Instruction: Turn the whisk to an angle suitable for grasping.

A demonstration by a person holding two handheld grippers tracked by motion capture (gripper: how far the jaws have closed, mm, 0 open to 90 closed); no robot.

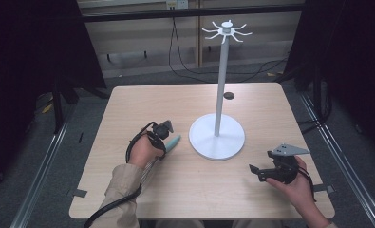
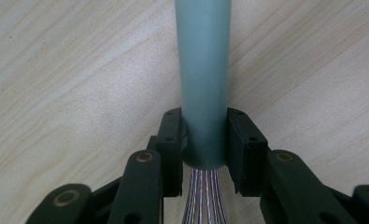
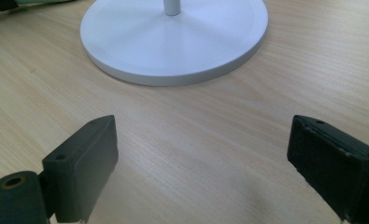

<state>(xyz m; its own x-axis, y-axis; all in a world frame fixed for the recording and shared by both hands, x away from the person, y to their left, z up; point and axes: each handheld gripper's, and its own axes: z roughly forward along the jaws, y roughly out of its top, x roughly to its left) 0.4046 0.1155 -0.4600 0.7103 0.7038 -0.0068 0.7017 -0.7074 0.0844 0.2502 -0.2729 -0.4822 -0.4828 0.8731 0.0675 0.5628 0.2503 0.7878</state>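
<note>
High view first: a person is sitting at a light wooden table (image 1: 128, 190), a gripper in each hand. The left gripper (image 1: 165, 142) is lying low over the left-centre of the table and is clamping a whisk (image 1: 173, 143) by its pale teal handle, which is pointing up and to the right toward the white stand (image 1: 217, 136). From the left gripper view, the two black jaws are pressing on either side of the teal handle (image 2: 204, 93) near its lower end, with thin wires (image 2: 203, 198) fanning out of that end back between the jaws; the handle is running straight away from the camera, close above the wood grain. The handle's tip is sitting just beside the stand's round base, near but apart from it. The stand's tall pole is rising to a ring of hooks (image 1: 227, 31) at the top. The right gripper (image 1: 257, 172) is hovering over the right front of the table, jaws spread wide with nothing between them. Its own view is looking across bare wood at the stand's base (image 3: 173, 42). A small dark disc (image 1: 229, 95) is lying farther back beyond the pole.
</note>
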